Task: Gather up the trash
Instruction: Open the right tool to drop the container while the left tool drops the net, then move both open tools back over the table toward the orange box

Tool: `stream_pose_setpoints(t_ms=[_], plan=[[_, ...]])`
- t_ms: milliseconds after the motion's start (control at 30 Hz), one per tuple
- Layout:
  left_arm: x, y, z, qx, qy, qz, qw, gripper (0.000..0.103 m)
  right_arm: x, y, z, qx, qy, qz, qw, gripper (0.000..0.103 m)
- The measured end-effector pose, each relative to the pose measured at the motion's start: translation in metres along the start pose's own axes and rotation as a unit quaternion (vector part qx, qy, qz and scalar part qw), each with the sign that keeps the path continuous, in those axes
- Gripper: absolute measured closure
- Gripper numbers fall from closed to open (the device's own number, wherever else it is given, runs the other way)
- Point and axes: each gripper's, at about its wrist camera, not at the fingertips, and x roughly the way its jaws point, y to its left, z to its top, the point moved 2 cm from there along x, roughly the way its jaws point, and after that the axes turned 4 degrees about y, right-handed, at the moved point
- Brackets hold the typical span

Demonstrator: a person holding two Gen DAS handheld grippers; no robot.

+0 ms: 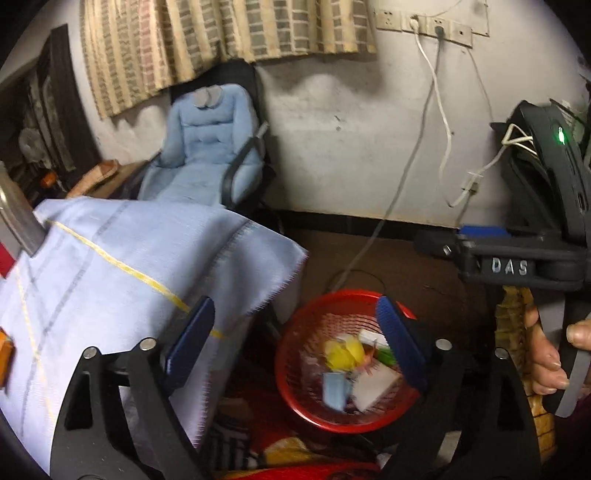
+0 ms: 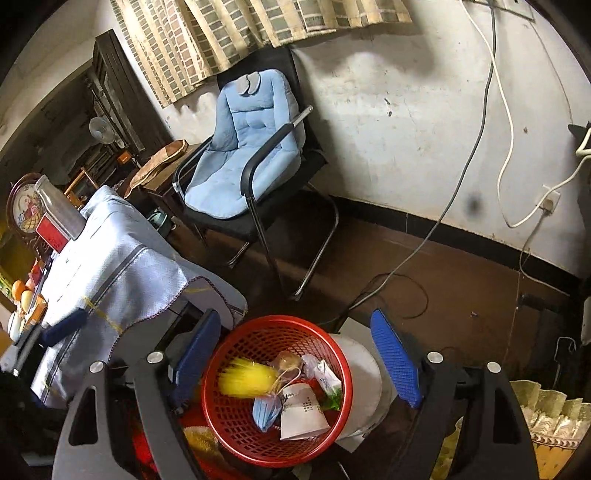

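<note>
Left claw [image 1: 295, 339]: jaws spread wide, nothing between the blue pads. No earlier view to compare. It hangs tilted downward at the bottom of the left wrist frame, straddling the edge of the cloth-covered surface [image 1: 110, 266] on the left and the red basket [image 1: 295, 391] at lower centre.

Right claw [image 2: 295, 354]: jaws also spread, empty, pointing down directly over the red basket [image 2: 229, 424] at bottom centre of the right wrist frame. In the left wrist view the right claw's black body marked "DAS" sits at the right edge, with a hand [image 1: 550, 354] wrapped around its handle.

Task items: the trash lies inside the basket. Visible there are a yellow bundle [image 2: 245, 380], a blue face mask [image 2: 264, 411], a white paper cup [image 2: 301, 415] lying on its side and a small carton [image 2: 327, 378]. The basket stands on the floor, just beside a white round container [image 2: 364, 373].

Surface: pale blue cloth with yellow and grey lines, corner overhanging toward the basket. At its far left end stand a metal jug [image 2: 61, 206], a red box and some fruit.

Room, farther back: dark brown floor [image 2: 443, 288]; a black chair with a light blue cushion [image 2: 240, 147] at upper centre; a white scuffed wall [image 2: 406, 129] with cables hanging down; a checked curtain [image 2: 240, 33] along the top.
</note>
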Motion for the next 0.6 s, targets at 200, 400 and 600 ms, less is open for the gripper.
stream_pose_setpoints(t_ms=[200,400,600], plan=[[-0.026,0.023,0.002,-0.019,-0.026,0.035,0.9989,0.010,-0.006,0.019,0.001,-0.022,-0.007,0.004,1.000,0.021],[-0.058,0.046,0.001,-0.039,-0.053,0.059,0.9961,0.008,-0.022,0.039,0.000,-0.048,-0.020,0.012,0.999,0.021],[-0.089,0.060,-0.005,-0.056,-0.080,0.077,0.9923,0.007,-0.045,0.061,0.001,-0.074,-0.040,0.021,0.996,0.021]])
